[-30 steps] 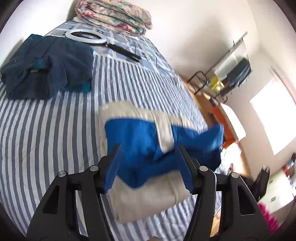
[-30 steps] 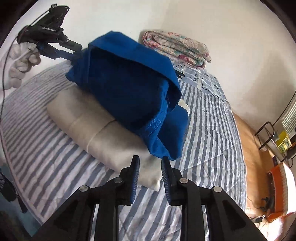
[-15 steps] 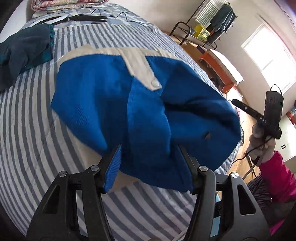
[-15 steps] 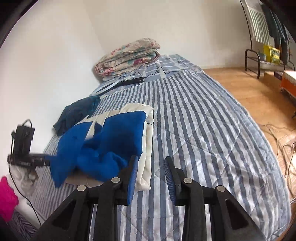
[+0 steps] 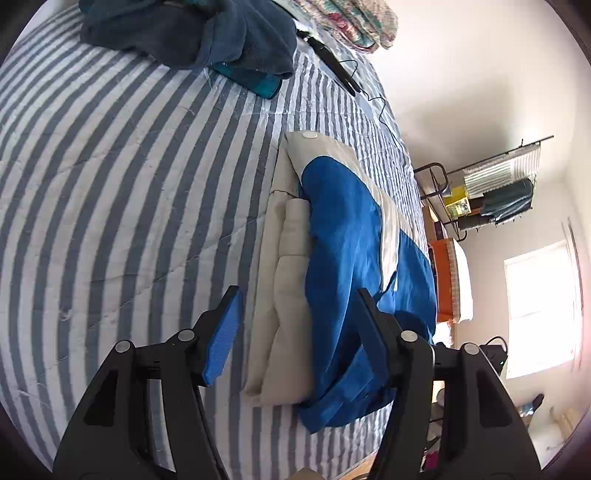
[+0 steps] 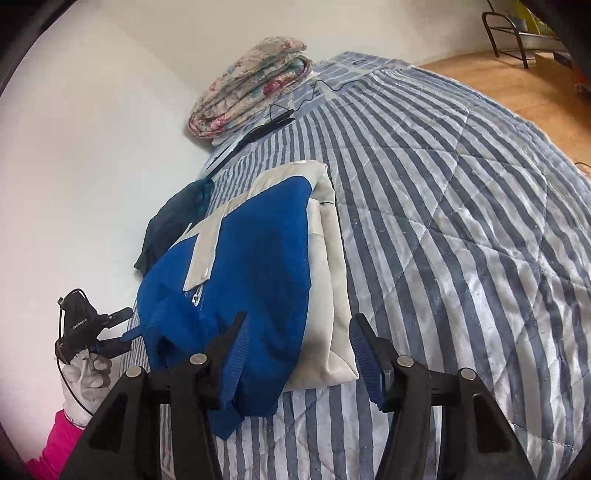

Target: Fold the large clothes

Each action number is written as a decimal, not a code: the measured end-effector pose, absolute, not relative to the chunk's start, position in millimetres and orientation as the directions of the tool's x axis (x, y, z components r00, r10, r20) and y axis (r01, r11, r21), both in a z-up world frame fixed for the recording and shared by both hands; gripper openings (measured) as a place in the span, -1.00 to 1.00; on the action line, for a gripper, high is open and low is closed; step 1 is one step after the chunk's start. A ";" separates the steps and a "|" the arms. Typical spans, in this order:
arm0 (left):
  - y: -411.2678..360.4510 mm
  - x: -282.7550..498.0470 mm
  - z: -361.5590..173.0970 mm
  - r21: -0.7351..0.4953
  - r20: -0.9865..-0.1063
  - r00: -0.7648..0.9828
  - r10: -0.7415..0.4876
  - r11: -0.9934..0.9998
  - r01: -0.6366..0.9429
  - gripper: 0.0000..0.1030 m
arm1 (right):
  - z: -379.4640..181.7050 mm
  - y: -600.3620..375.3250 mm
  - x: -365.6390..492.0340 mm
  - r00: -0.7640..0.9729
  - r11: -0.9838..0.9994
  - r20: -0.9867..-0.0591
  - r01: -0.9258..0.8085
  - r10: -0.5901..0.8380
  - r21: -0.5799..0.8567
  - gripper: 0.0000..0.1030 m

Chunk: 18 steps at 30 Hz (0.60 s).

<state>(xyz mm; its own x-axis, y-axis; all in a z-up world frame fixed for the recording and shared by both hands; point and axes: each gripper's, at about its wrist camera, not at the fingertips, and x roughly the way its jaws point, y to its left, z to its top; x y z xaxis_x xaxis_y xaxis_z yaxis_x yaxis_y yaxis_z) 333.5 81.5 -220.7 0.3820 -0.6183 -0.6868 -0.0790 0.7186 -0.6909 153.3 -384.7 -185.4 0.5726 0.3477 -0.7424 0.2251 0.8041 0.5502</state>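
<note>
- Jacket point(image 5: 343, 266): blue and beige, lies folded in a compact bundle on the striped bed point(image 5: 129, 192), its near edge facing both grippers.
- Left gripper point(image 5: 295, 325): jaws spread and opening; the bundle's near end sits between them, pads not pressing.
- Right gripper point(image 6: 295, 354): jaws spread and opening over the near edge; nothing pinched.
- Judgement: both grips are letting go so the fold settles flat.
- Dark garment point(image 5: 192, 33) lies apart, likely awaiting folding.
</note>
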 end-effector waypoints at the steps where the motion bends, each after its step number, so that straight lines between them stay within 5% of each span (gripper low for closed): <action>1: 76.8 339.8 -220.3 -0.686 -0.690 0.376 -0.619 0.724 -0.067 0.25 | -188.6 -383.2 157.1 0.560 0.808 -0.753 0.230 0.345 0.542 0.06; 5: 61.4 354.5 -217.9 -0.656 -0.704 0.389 -0.594 0.754 -0.036 0.25 | -198.0 -373.5 171.1 0.527 0.818 -0.769 0.217 0.362 0.533 -0.37; 6: 57.2 360.7 -220.4 -0.654 -0.710 0.384 -0.591 0.755 -0.048 0.07 | -197.5 -370.7 173.0 0.530 0.821 -0.770 0.215 0.357 0.528 -0.53; 7: 56.1 362.0 -224.7 -0.651 -0.717 0.371 -0.590 0.757 -0.053 -0.51 | -195.0 -368.1 174.0 0.534 0.832 -0.774 0.212 0.341 0.513 -0.65; 8: 52.8 364.5 -229.7 -0.645 -0.727 0.348 -0.591 0.762 -0.054 -0.80 | -191.7 -365.4 175.3 0.538 0.844 -0.777 0.205 0.326 0.496 -0.70; 9: 50.8 364.1 -233.2 -0.650 -0.727 0.343 -0.595 0.758 -0.062 -0.89 | -188.0 -363.2 176.8 0.544 0.854 -0.778 0.196 0.314 0.482 -0.81; 12: 45.2 349.3 -221.9 -0.653 -0.713 0.375 -0.593 0.756 -0.044 -0.98 | -173.4 -360.6 176.8 0.579 0.853 -0.750 0.167 0.320 0.494 -0.99; 18: 39.0 314.7 -200.5 -0.645 -0.693 0.393 -0.604 0.764 0.036 -1.00 | -145.3 -376.3 166.3 0.618 0.786 -0.669 0.130 0.413 0.605 -1.00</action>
<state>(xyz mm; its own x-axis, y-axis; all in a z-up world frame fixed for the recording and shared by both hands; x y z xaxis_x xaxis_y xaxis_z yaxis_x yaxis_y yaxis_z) 314.7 39.0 -200.5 0.3935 -0.6039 -0.6932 0.0359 0.7636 -0.6447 166.3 -376.3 -145.3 0.6175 0.4131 -0.6693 0.1299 0.7858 0.6047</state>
